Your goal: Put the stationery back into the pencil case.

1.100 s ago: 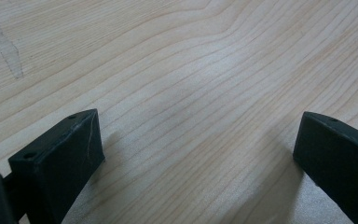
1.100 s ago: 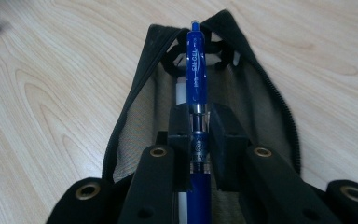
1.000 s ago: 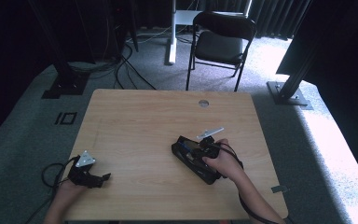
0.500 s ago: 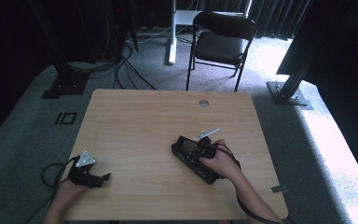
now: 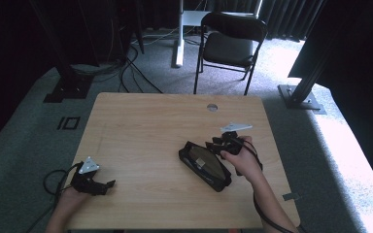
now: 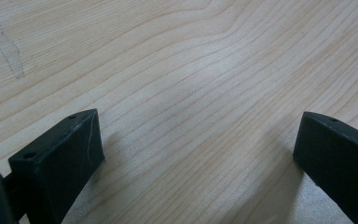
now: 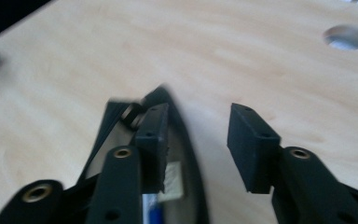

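Right hand-held gripper (image 5: 218, 144) lifted off black case (image 5: 205, 165), jaws just opening, nothing between

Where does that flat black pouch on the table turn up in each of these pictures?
High view: the black pouch lies right of centre on the table, beside the right gripper.
Right gripper view: its open edge sits at lower centre-left, by the left-hand jaw.
Left gripper view: bare wood between the jaws, no pouch.
Shared landmark: the round hole in the tabletop.
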Tool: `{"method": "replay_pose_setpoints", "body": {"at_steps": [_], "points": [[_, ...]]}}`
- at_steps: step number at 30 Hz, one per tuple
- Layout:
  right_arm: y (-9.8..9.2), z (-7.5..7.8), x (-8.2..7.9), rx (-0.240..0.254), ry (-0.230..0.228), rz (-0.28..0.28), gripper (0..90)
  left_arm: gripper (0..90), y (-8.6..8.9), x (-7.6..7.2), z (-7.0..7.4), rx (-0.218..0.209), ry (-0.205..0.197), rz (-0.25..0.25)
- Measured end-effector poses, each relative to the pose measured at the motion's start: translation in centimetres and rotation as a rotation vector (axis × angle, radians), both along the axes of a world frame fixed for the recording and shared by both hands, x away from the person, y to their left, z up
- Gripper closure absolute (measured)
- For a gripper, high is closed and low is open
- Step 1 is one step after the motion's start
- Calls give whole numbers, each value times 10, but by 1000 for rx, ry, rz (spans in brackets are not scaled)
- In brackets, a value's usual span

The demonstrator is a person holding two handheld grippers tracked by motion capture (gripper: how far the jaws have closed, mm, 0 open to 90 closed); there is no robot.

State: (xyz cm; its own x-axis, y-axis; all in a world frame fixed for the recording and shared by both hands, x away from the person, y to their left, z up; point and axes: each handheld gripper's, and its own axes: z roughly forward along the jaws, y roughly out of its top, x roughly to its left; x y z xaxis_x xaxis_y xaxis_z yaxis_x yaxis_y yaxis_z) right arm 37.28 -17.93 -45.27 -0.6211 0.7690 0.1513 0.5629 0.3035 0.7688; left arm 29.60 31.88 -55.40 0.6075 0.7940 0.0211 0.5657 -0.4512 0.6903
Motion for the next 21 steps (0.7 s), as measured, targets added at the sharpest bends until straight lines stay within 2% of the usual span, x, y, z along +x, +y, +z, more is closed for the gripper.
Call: {"method": "replay_pose_setpoints", "body": {"at_steps": [4,11,21], "points": [[-12,1,8,20,-39,-64,549,16,0,0,0,0,0,0],[-28,-6,18,27,-50,-137,499,16,0,0,0,1,0,0],[-54,-28,22,-15,-39,-230,410,16,0,0,0,1,0,0]]}}
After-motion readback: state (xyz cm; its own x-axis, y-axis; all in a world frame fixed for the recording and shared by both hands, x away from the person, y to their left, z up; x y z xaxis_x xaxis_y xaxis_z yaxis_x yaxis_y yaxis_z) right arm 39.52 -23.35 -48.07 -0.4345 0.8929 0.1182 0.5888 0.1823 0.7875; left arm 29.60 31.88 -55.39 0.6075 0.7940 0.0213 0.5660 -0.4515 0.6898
